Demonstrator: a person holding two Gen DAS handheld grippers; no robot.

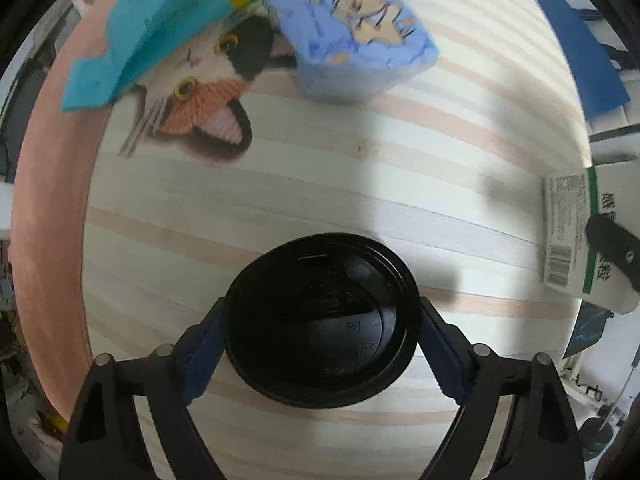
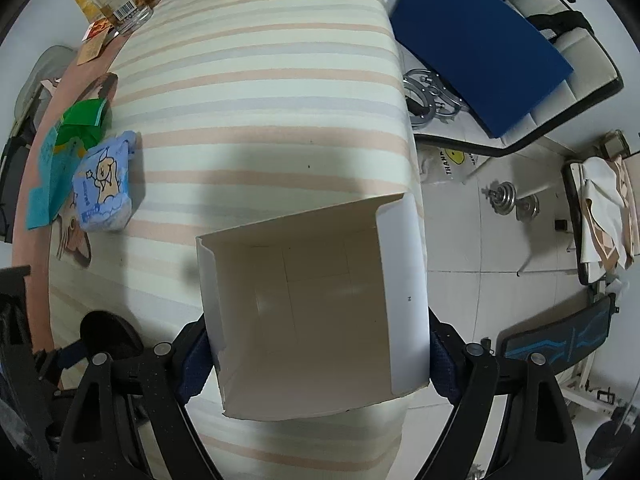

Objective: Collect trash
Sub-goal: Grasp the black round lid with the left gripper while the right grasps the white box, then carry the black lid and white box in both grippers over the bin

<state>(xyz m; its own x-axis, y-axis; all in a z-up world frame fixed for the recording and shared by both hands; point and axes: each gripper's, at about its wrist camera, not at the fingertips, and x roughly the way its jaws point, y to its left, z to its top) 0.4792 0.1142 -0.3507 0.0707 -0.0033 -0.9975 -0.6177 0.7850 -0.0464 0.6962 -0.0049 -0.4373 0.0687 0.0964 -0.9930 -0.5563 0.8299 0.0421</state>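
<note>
A round black cup lid (image 1: 320,288) rests on the striped tablecloth (image 1: 280,192), seen from straight above. My left gripper (image 1: 322,342) straddles it, with both blue pads against its rim. In the right wrist view an open, empty white cardboard box (image 2: 404,280) stands near the table's right edge. My right gripper (image 2: 316,360) has one pad on each outer side wall. The same box (image 1: 576,232), with a green stripe and a barcode, shows at the right edge of the left wrist view. The lid (image 2: 108,336) also shows low on the left in the right wrist view.
A blue tissue pack (image 1: 360,48) (image 2: 104,188), a teal paper piece (image 1: 152,28) and a green wrapper (image 2: 80,120) lie on a cat-print mat (image 1: 208,92). A glass bottle (image 2: 116,0) stands at the far end. Beyond the table edge are a blue-cushioned chair (image 2: 476,40) and a dumbbell (image 2: 512,200).
</note>
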